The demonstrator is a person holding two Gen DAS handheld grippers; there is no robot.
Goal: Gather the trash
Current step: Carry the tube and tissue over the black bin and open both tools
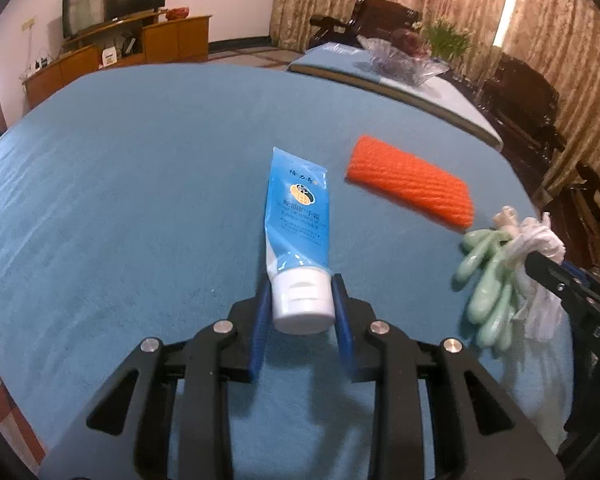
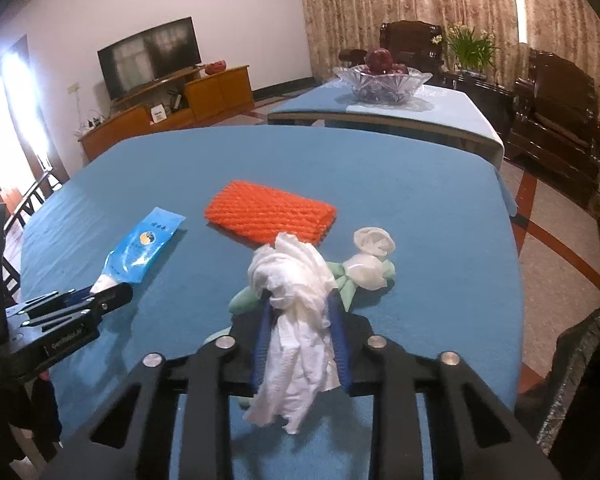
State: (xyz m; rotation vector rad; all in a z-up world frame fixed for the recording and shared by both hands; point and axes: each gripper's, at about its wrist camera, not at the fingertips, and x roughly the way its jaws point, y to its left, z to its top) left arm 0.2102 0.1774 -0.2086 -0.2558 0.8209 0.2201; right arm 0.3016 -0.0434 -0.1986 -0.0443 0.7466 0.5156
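My left gripper (image 1: 302, 292) is shut on the white cap of a blue cream tube (image 1: 296, 216), which points away over the blue table; the tube also shows in the right wrist view (image 2: 140, 246), held by the left gripper (image 2: 100, 294). My right gripper (image 2: 298, 300) is shut on a crumpled white tissue (image 2: 296, 316) together with a pale green glove (image 2: 364, 272). In the left wrist view the glove (image 1: 488, 284) and tissue (image 1: 540, 248) hang from the right gripper (image 1: 540, 264). An orange foam net (image 1: 410, 180) (image 2: 270, 210) lies on the table beyond both.
The table is covered in blue cloth (image 1: 120, 168) (image 2: 420, 200). A second table behind it carries a glass fruit bowl (image 2: 382, 80) (image 1: 400, 60). Dark wooden chairs (image 2: 556, 112) stand at the right, a TV cabinet (image 2: 172, 108) at the far left wall.
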